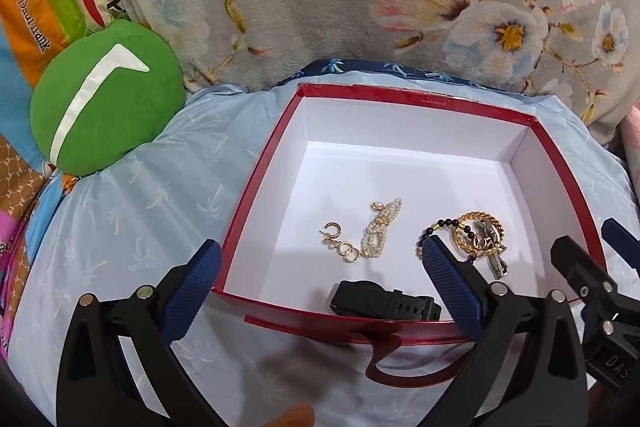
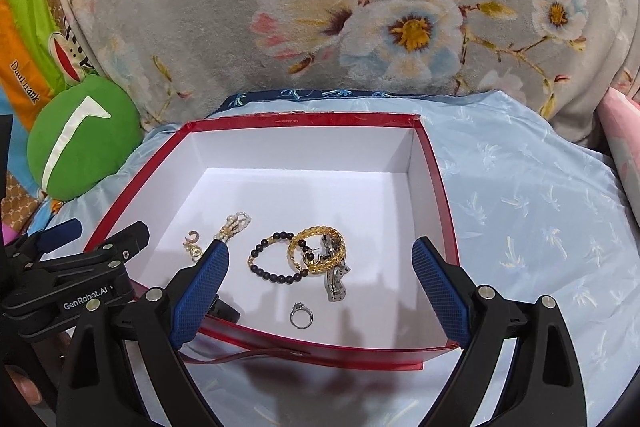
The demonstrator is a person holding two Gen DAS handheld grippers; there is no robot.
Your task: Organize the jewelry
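Nearest, both grippers are held w/ jaws spread wide, nothing grasped: left gripper (image 1: pixel 320 279), right gripper (image 2: pixel 326 291), pads ribbed blue rubber. Just beyond, a red box (image 2: pixel 436 187) w/ smooth white card interior is seen on glossy pale-blue fabric (image 2: pixel 520 211). Inside, near front wall: silver ring (image 2: pixel 301 316), black rubbery watch (image 1: pixel 384 301). Mid-floor: dark bead bracelet (image 2: pixel 272 269), twisted gold bangle (image 2: pixel 316 249), metal link strap (image 2: pixel 336 283), pearl strand (image 1: pixel 380 229). Farther: round green plush (image 1: pixel 106 99), fuzzy floral blanket (image 2: pixel 320 7).

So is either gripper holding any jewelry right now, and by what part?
Nothing is held. The left gripper and right gripper both have open, empty jaws over the red box.
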